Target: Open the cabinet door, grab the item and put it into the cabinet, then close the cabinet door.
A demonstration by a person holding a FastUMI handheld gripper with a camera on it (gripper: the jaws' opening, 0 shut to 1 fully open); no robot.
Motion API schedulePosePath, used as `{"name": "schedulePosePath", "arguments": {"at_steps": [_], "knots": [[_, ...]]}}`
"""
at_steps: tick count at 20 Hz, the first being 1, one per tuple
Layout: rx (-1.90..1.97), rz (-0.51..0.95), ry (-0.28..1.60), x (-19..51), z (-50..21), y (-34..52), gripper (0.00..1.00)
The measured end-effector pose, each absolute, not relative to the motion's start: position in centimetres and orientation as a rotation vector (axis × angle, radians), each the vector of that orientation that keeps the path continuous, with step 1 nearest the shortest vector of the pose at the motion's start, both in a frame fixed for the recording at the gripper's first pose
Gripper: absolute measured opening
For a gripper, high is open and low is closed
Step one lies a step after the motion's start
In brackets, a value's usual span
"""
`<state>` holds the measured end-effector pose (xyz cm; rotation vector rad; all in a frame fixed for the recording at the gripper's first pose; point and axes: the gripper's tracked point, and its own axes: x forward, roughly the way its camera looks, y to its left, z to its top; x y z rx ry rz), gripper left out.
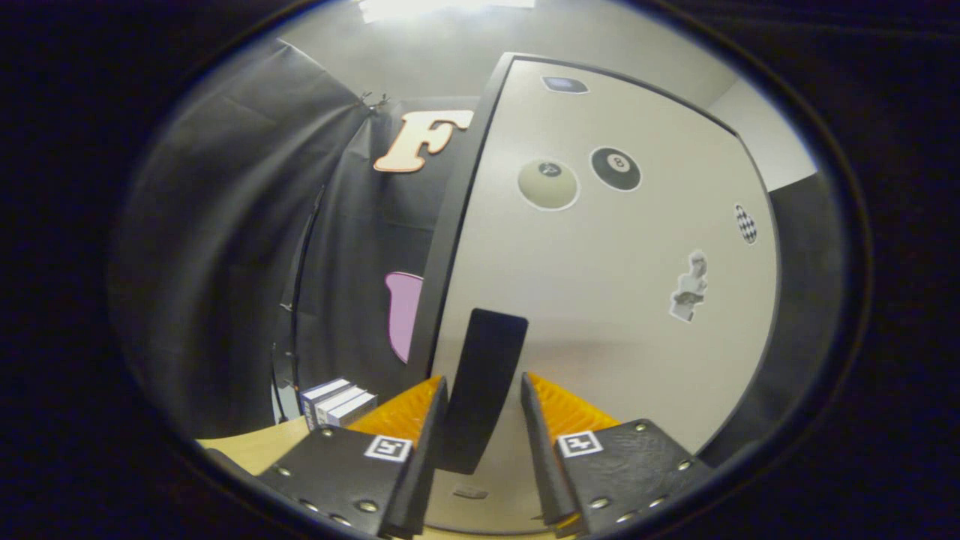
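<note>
The cabinet door [600, 300] is a pale panel with a dark border and several stickers, and it stands close in front of me. Its flat black handle [487, 345] runs upright between my two fingers. My gripper [481, 379] is open around the handle: the left finger lies against it and a narrow gap shows on the right side. Beyond the left finger, several small white and blue boxes [336, 401] sit together on the light wooden table [259, 446]. I cannot tell if the door is fully closed.
Black cloth walls [225, 262] hang left of the cabinet and behind the boxes. A thin cable or pole [296, 300] runs down the cloth near the boxes. A pale wall [772, 150] rises to the right of the cabinet.
</note>
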<state>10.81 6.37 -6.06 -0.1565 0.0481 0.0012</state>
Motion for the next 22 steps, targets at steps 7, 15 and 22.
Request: {"name": "schedulePosePath", "arguments": {"at_steps": [7, 15, 22], "knots": [[-0.07, -0.041, 0.076, 10.9, -6.2, 6.2, 0.2], [-0.042, -0.022, 0.102, 9.2, -6.0, 6.3, 0.07], [-0.039, -0.026, 0.125, 6.1, -5.5, 6.1, 0.07]]}}
